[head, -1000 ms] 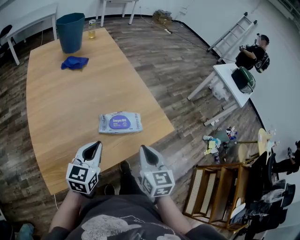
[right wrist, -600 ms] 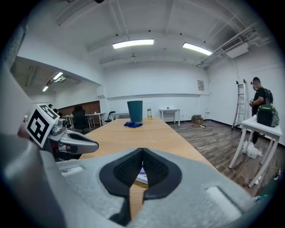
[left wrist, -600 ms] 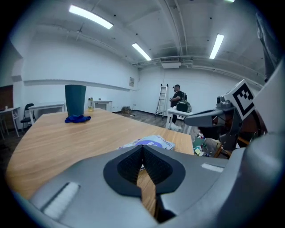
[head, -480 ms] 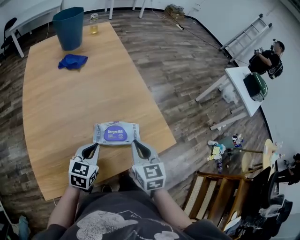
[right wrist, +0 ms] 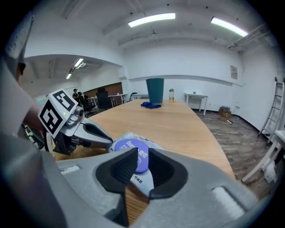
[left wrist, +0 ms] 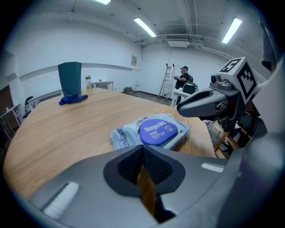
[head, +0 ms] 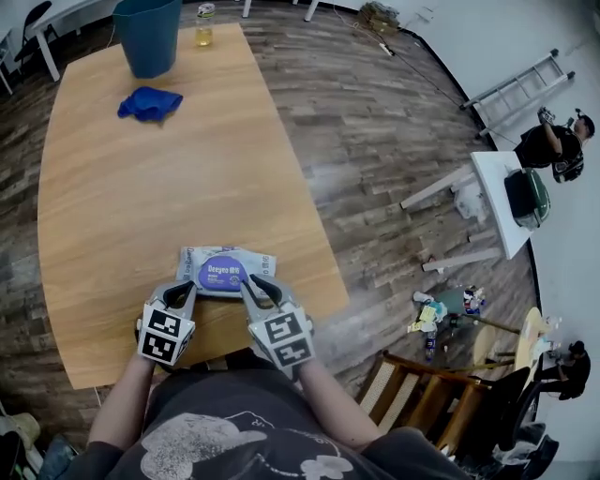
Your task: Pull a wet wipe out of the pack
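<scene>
The wet wipe pack point(head: 225, 270), pale grey-blue with a round purple lid, lies flat near the front edge of the wooden table point(head: 112, 206). My left gripper point(head: 179, 292) is shut and empty, with its tip just short of the pack's near left corner; the pack point(left wrist: 153, 131) lies right ahead of it. My right gripper point(head: 253, 283) sits at the pack's near right edge. Its jaws are opening, a small gap shows between them, and the purple lid point(right wrist: 135, 150) is seen through that gap. Neither pad presses on the pack.
A teal bin point(head: 150, 33), a small bottle point(head: 204, 23) and a crumpled blue cloth point(head: 148, 103) sit at the table's far end. The table edge runs just right of the pack. On the floor to the right stand a wooden chair point(head: 422, 394) and a white table point(head: 502, 202).
Both grippers came forward and down from the table's front edge to the pack's near side. The right jaws have parted slightly; the left stayed shut.
</scene>
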`<state>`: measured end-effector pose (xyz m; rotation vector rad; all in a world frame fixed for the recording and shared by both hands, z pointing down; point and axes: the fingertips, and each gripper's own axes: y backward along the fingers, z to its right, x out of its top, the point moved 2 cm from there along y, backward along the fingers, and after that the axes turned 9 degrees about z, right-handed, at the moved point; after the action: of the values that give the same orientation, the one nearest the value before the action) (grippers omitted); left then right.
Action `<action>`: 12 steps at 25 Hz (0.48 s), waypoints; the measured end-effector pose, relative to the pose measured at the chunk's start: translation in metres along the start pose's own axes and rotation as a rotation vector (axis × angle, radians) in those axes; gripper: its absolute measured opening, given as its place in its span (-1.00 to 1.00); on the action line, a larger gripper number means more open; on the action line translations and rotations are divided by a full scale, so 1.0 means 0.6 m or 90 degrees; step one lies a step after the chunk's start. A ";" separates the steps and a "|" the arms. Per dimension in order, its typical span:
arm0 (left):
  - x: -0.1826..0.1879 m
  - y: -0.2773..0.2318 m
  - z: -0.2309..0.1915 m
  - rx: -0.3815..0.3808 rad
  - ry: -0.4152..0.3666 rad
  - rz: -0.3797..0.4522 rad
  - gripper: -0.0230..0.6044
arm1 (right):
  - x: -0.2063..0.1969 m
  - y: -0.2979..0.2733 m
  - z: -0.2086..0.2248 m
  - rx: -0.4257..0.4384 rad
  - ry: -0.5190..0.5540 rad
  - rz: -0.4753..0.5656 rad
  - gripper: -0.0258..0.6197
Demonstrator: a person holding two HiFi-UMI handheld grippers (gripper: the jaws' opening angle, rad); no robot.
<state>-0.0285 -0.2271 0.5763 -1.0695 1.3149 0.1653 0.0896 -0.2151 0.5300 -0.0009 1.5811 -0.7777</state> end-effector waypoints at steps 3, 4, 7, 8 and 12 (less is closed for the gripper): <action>-0.007 -0.009 -0.001 0.011 0.007 -0.019 -0.87 | -0.011 -0.018 -0.010 0.051 0.031 -0.027 -0.53; -0.008 -0.011 -0.003 0.014 0.005 -0.024 -0.87 | -0.014 -0.024 -0.013 0.066 0.043 -0.035 -0.46; -0.020 -0.017 -0.007 0.024 0.001 -0.037 -0.87 | -0.023 -0.040 -0.023 0.108 0.092 -0.062 -0.28; -0.022 -0.018 -0.007 0.028 0.001 -0.042 -0.87 | -0.026 -0.045 -0.026 0.121 0.111 -0.071 -0.24; -0.024 -0.022 -0.004 0.032 0.015 -0.059 -0.87 | -0.039 -0.065 -0.035 0.162 0.186 -0.108 -0.07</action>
<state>-0.0261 -0.2293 0.5958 -1.0896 1.2820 0.0502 0.0588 -0.2250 0.5678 0.1723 1.7613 -1.1498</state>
